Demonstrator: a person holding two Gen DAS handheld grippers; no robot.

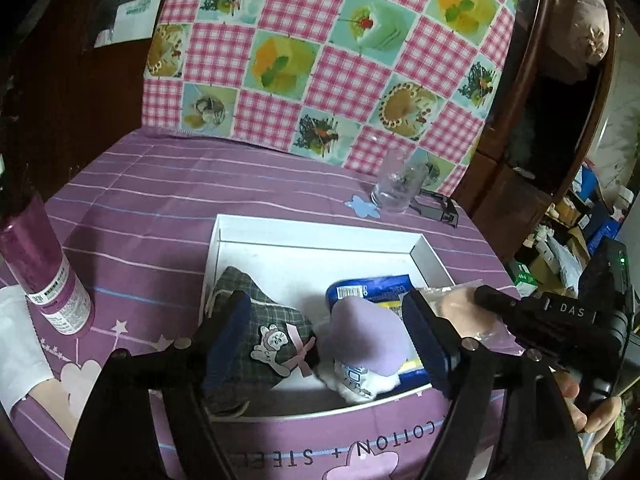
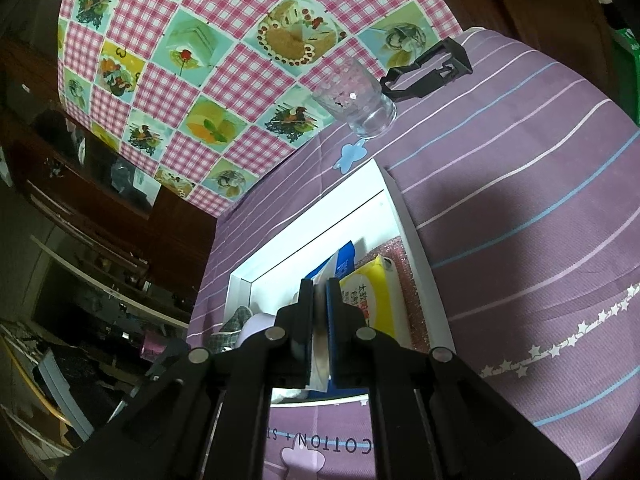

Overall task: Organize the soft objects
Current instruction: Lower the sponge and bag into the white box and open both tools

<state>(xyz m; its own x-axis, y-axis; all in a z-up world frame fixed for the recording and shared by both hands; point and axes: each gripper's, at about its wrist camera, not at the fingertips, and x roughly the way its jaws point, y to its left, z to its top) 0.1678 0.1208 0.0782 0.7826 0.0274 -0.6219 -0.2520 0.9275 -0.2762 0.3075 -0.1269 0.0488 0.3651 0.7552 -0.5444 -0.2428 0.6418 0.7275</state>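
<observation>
A glass (image 1: 396, 190) stands behind the box (image 1: 316, 240), a bottle (image 1: 48, 276) to its left.

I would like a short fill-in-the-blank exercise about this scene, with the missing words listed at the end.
1. The white box rests on a ____ striped cloth.
2. The left gripper has its jaws ____ above the plaid pouch.
3. The drinking glass beyond the box is ____ of liquid.
4. The right gripper is shut on a thin ____ packet.

Missing words: purple; open; empty; plastic
</observation>
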